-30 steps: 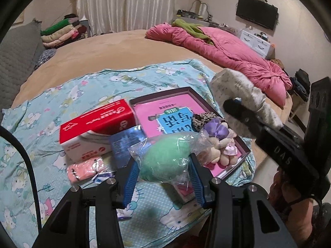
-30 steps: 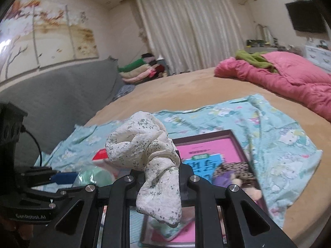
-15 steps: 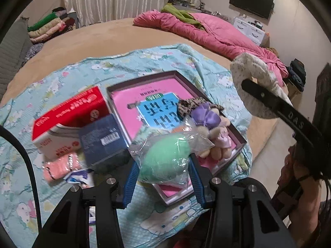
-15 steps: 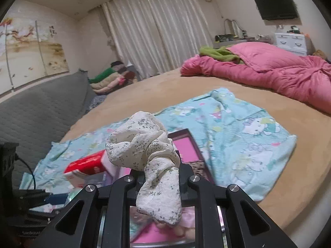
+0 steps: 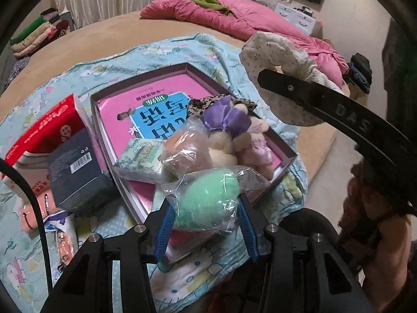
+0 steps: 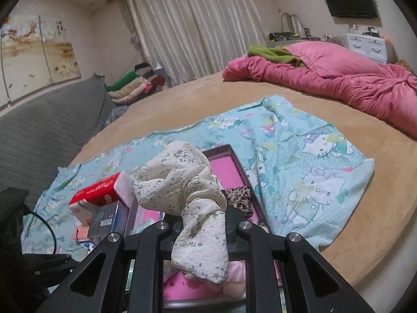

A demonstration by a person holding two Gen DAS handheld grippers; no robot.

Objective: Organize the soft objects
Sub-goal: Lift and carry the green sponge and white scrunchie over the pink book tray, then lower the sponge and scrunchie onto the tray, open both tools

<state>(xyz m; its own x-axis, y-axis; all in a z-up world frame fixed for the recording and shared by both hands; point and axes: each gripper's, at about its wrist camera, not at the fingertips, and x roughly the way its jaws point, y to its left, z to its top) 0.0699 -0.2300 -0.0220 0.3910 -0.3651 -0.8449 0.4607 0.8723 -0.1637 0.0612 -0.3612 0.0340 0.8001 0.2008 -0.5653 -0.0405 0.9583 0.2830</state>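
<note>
My left gripper is shut on a green egg-shaped sponge in a clear bag, held just over the near corner of a purple-rimmed box. Inside the box lie a pink book, a plush toy with a purple bow, a bagged orange sponge, a tissue pack and a leopard-print piece. My right gripper is shut on a cream floral cloth, which hangs above the same box; the cloth also shows at the right of the left wrist view.
A red tissue box and a dark blue box sit left of the purple box, on a light blue cartoon-print sheet spread over a tan bed. Pink quilt at the far right, grey sofa at the left.
Both grippers have come down and closer to the box. The green sponge now hangs over its near corner, and the cloth is lower over the box.
</note>
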